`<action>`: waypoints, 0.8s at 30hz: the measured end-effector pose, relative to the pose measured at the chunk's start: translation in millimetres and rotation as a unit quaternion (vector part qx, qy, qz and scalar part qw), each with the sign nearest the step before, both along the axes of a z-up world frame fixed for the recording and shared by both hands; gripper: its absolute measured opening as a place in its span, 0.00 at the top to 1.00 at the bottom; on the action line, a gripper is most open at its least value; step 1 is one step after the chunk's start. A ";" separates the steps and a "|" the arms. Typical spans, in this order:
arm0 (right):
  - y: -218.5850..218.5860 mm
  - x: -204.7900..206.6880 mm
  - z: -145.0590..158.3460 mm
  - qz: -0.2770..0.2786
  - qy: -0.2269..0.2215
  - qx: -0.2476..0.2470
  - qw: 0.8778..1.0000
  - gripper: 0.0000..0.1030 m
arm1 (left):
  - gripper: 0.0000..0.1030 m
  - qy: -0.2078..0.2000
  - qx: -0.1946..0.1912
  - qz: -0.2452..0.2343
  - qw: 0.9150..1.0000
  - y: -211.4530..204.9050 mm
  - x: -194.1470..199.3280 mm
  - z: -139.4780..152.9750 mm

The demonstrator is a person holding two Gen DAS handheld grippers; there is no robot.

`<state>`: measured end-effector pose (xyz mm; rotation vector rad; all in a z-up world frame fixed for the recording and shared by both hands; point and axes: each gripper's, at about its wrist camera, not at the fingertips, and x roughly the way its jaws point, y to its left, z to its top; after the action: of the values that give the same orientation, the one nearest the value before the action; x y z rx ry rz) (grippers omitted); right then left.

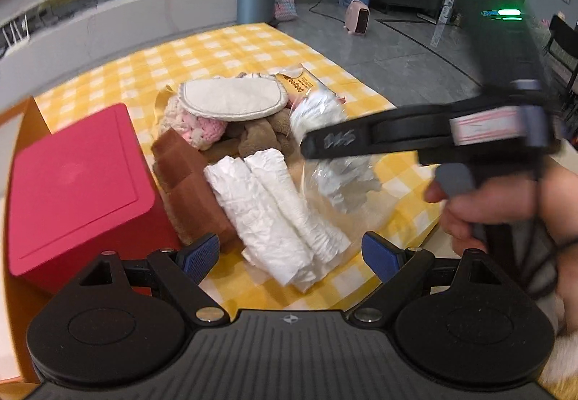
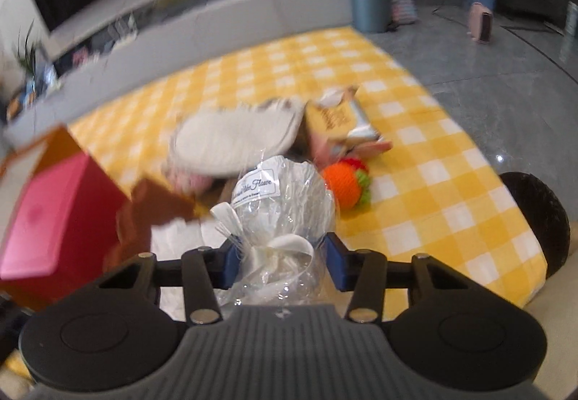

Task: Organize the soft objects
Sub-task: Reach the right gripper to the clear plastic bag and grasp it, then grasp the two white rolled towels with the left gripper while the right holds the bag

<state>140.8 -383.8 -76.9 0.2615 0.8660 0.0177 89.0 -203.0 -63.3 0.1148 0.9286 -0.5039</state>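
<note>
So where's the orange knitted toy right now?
In the right wrist view, the orange knitted toy lies on the yellow checked cloth, just right of the clear-wrapped bundle.

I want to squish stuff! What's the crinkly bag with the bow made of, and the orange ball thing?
The gift bag looks like clear shiny cellophane: it glints and shows white stuff inside, tied with a satiny cream ribbon. The orange toy looks like knitted yarn, matte and ribbed, with green trim.

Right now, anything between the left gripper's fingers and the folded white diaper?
Nothing visible. The left gripper is open, and the folded white diaper lies straight ahead of it on the checked cloth. The right gripper crosses above the clear-wrapped bundle, off to the diaper's right.
</note>
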 end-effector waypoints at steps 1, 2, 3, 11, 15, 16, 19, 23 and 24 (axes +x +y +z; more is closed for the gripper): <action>-2.7 -2.9 3.8 -0.003 -0.009 0.009 1.000 0.53 | 0.00 0.007 -0.006 0.007 1.000 -0.1 3.1 -1.4; -5.1 -5.5 7.5 -0.006 -0.016 0.018 1.000 0.53 | 0.00 0.014 -0.012 0.016 1.000 0.4 6.1 -3.0; -7.9 -8.0 10.7 -0.009 -0.022 0.024 0.999 0.53 | 0.00 0.022 -0.015 0.024 0.999 1.1 8.5 -4.2; -39.2 -26.3 32.0 -0.058 -0.064 0.031 0.996 0.53 | 0.00 0.054 -0.006 0.040 0.998 -12.9 25.4 -16.4; -51.3 -28.6 31.5 -0.079 -0.061 0.036 0.994 0.53 | 0.00 0.068 0.004 0.075 0.995 -23.7 36.3 -27.4; -52.7 -28.3 31.2 -0.082 -0.060 0.035 0.994 0.53 | 0.00 0.069 0.007 0.080 0.994 -26.5 39.2 -30.8; -53.9 -28.0 31.7 -0.088 -0.060 0.034 0.994 0.53 | 0.00 0.074 0.018 0.099 0.992 -36.4 45.6 -38.3; -52.0 -28.3 32.2 -0.080 -0.061 0.033 0.994 0.53 | 0.00 0.059 0.044 0.102 0.992 -49.9 46.8 -45.8; -51.0 -28.0 32.1 -0.078 -0.060 0.034 0.995 0.53 | 0.00 0.059 0.054 0.105 0.991 -53.0 47.0 -48.3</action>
<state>112.8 -434.8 -44.8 0.3872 0.7237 -0.0829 136.0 -256.0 -111.6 0.0854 1.0717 -0.2677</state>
